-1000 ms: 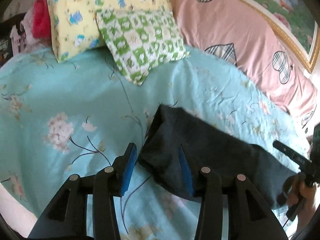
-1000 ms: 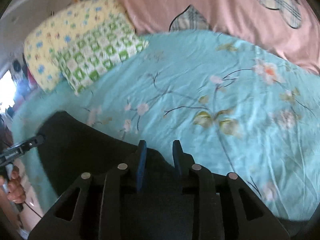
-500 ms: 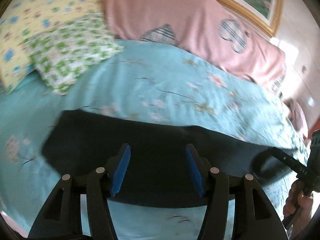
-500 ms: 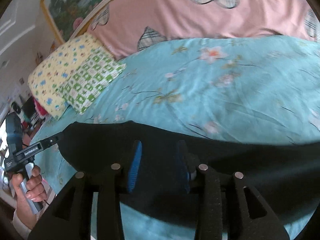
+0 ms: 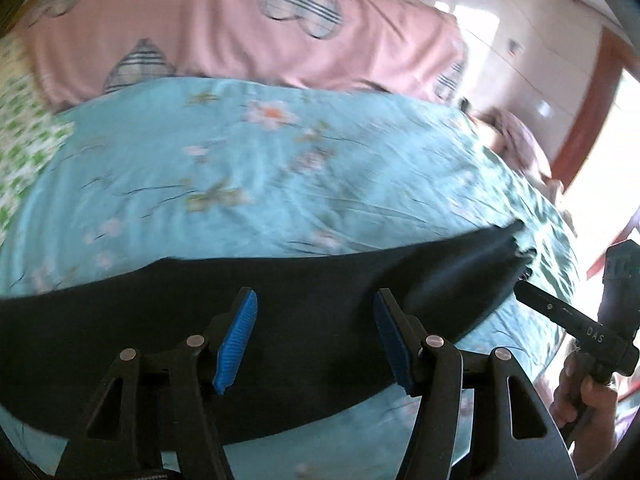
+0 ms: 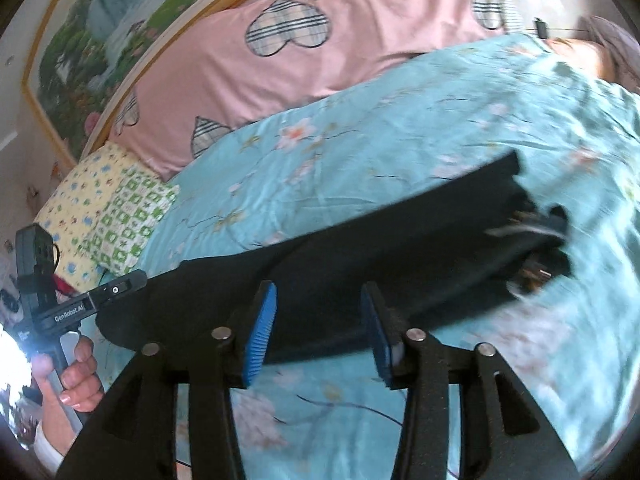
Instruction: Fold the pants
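Observation:
Dark pants (image 5: pixel 200 320) lie stretched out lengthwise across the near part of a light blue flowered bedspread (image 5: pixel 280 168). They also show in the right wrist view (image 6: pixel 380 256), with the waist end at the right. My left gripper (image 5: pixel 314 336) is open above the middle of the pants, holding nothing. My right gripper (image 6: pixel 318 332) is open above the near edge of the pants, holding nothing. Each gripper shows at the edge of the other's view: the right one (image 5: pixel 520 294) near the waist end, the left one (image 6: pixel 140 278) near the leg end.
A long pink pillow with heart patches (image 6: pixel 280 60) runs along the back of the bed. A yellow and a green patterned pillow (image 6: pixel 120 216) lie at the back left. A framed picture (image 6: pixel 100 32) hangs behind. A doorway (image 5: pixel 592 120) stands at the right.
Both views have swung right along the bed. The right gripper's jaws have spread wider. The pants now lie longer and flatter across the spread.

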Action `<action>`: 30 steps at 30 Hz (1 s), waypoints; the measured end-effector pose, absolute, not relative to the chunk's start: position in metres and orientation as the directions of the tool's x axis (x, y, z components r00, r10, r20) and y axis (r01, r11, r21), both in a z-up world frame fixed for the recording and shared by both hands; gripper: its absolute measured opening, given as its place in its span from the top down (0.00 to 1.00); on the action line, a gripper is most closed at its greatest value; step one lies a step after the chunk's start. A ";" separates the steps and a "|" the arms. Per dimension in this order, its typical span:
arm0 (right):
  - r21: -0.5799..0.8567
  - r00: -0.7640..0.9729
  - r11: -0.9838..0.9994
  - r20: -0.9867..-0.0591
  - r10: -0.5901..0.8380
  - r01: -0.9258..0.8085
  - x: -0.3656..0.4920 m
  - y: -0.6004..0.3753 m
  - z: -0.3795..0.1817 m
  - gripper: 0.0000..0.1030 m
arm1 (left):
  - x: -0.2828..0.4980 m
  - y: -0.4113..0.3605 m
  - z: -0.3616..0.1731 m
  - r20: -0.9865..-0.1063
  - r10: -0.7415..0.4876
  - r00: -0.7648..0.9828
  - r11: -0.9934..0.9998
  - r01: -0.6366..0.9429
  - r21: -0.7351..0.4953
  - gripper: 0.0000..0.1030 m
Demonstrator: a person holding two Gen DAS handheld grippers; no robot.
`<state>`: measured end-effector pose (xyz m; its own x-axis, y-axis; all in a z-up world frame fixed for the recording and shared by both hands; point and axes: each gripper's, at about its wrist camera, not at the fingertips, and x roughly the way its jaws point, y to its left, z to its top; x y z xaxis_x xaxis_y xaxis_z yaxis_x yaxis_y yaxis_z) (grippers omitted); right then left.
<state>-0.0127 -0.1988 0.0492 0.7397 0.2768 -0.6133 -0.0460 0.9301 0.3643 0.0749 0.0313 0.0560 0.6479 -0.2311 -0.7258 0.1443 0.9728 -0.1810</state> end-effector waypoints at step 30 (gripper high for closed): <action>0.575 0.781 0.769 -0.602 0.166 0.280 -0.030 -0.294 0.023 0.41 | 0.178 -0.120 0.035 -0.828 -0.445 0.341 0.821 0.524 -0.225 0.35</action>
